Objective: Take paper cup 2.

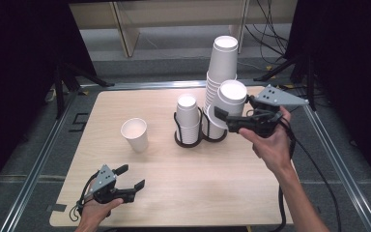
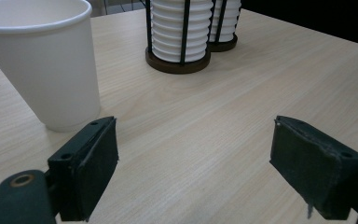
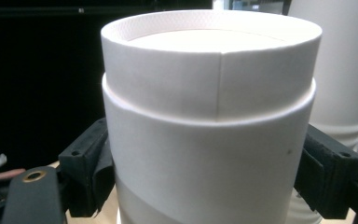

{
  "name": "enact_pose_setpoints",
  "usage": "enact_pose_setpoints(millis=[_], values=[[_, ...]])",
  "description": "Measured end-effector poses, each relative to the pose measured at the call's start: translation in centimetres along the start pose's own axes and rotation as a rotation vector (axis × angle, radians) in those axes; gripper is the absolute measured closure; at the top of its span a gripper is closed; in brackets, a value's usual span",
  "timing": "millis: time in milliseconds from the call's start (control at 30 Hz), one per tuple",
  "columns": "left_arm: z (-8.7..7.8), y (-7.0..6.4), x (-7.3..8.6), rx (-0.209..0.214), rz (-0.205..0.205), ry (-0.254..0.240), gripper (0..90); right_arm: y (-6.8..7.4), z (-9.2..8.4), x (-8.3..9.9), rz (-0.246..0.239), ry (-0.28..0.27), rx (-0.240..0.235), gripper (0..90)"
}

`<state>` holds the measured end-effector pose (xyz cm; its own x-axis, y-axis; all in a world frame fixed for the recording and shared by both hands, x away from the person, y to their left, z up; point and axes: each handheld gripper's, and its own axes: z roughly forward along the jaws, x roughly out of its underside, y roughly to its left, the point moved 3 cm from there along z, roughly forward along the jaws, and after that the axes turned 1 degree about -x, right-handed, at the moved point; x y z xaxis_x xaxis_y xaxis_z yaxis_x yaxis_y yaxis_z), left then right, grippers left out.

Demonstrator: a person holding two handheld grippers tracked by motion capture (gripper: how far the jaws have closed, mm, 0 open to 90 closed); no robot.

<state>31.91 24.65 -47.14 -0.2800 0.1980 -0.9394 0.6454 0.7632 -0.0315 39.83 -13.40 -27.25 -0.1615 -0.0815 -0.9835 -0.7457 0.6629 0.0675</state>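
right gripper is pinching an upside-down paper cup, base up, lifted off the table, right of centre and just in front of the tall stack

right gripper view: pads press the cup wall from both sides; a second cup looks nested under the top one, seam line visible

tall stack of inverted cups sits in the right ring of the black wire holder; the shorter stack is in the left ring, both mid-table

left gripper is at the near left of the table, jaws spread wide with nothing between them, only bare wood showing in the left gripper view

a single upright cup stands alone left of the holder, between it and the left gripper; it's near the left jaw in the left gripper view, not touching
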Motion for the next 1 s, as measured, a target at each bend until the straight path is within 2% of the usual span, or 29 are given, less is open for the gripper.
enact_pose_setpoints(millis=[33,67,100,133,167,233,267,300,400,433,467,500,533,600,700,733,767,800,833,867,900,933,967,1000], values=[[0.1,0.0,0.0,0.003,-0.001,-0.007,14.7,0.1,0.2,0.6,0.008,0.0,-0.002,18.3],[-0.1,0.0,0.0,-0.01,-0.009,0.012,14.7,0.0,0.5,1.1,0.002,-0.006,-0.007,18.3],[-0.1,0.0,0.0,-0.01,-0.011,0.009,14.7,0.2,0.8,1.9,0.029,0.011,-0.023,18.3],[0.1,0.1,0.0,0.004,0.002,-0.015,14.7,0.3,1.0,2.3,0.033,0.016,-0.022,18.3],[0.1,0.1,0.0,0.001,0.004,-0.014,14.7,0.2,1.3,2.9,0.018,0.006,-0.025,18.3],[0.2,0.1,0.1,-0.001,0.007,-0.012,14.7,0.7,1.8,4.1,0.044,0.022,-0.044,18.3],[0.1,0.0,0.1,-0.007,0.002,0.001,14.7,0.7,2.1,4.5,0.022,0.019,-0.034,18.3],[0.4,0.0,0.1,0.009,0.006,-0.022,14.7,0.9,2.4,5.0,0.02,0.024,-0.039,18.3],[0.5,-0.3,0.0,0.015,0.005,-0.031,14.7,1.8,3.3,6.4,0.055,0.031,-0.077,18.3],[0.4,-0.3,0.0,0.014,-0.005,-0.022,14.7,1.9,3.8,6.9,0.032,0.038,-0.077,18.3],[0.5,-0.2,-0.1,0.014,0.025,-0.029,14.7,2.2,4.1,7.3,0.042,0.047,-0.093,18.3],[0.5,-0.3,-0.1,0.019,0.024,-0.036,14.7,2.5,4.3,7.6,0.041,0.066,-0.095,18.3],[0.5,-0.4,-0.1,0.019,0.023,-0.037,14.7,2.7,4.8,8.0,0.035,0.051,-0.106,18.3],[0.4,-0.4,-0.2,0.02,0.035,-0.033,14.7,3.4,5.4,8.7,0.061,0.087,-0.127,18.3],[0.4,-0.5,-0.3,0.025,0.029,-0.037,14.7,3.9,6.1,9.4,0.063,0.092,-0.149,18.3],[0.5,-0.5,-0.3,0.024,0.031,-0.038,14.7,3.9,6.3,9.6,0.049,0.095,-0.143,18.3],[0.5,-0.5,-0.4,0.023,0.029,-0.04,14.7,4.0,6.6,9.8,0.053,0.085,-0.161,18.3],[0.5,-0.6,-0.4,0.024,0.026,-0.039,14.7,4.0,6.7,10.0,0.051,0.1,-0.154,18.3],[0.6,-0.5,-0.4,0.026,0.034,-0.037,14.7,4.2,6.9,10.2,0.067,0.099,-0.168,18.3],[0.8,-0.7,-0.3,0.035,0.012,-0.05,14.7,4.1,7.1,10.4,0.05,0.098,-0.164,18.3],[0.7,-0.6,-0.3,0.033,0.032,-0.043,14.7,4.2,7.3,10.7,0.057,0.109,-0.171,18.3],[0.7,-0.6,-0.2,0.031,0.04,-0.035,14.7,4.3,7.4,10.9,0.062,0.111,-0.176,18.3],[0.7,-0.6,-0.2,0.035,0.029,-0.042,14.7,4.4,7.6,11.1,0.055,0.122,-0.177,18.3],[0.6,-0.6,-0.2,0.03,0.042,-0.035,14.7,4.4,7.7,11.3,0.055,0.128,-0.183,18.3]])
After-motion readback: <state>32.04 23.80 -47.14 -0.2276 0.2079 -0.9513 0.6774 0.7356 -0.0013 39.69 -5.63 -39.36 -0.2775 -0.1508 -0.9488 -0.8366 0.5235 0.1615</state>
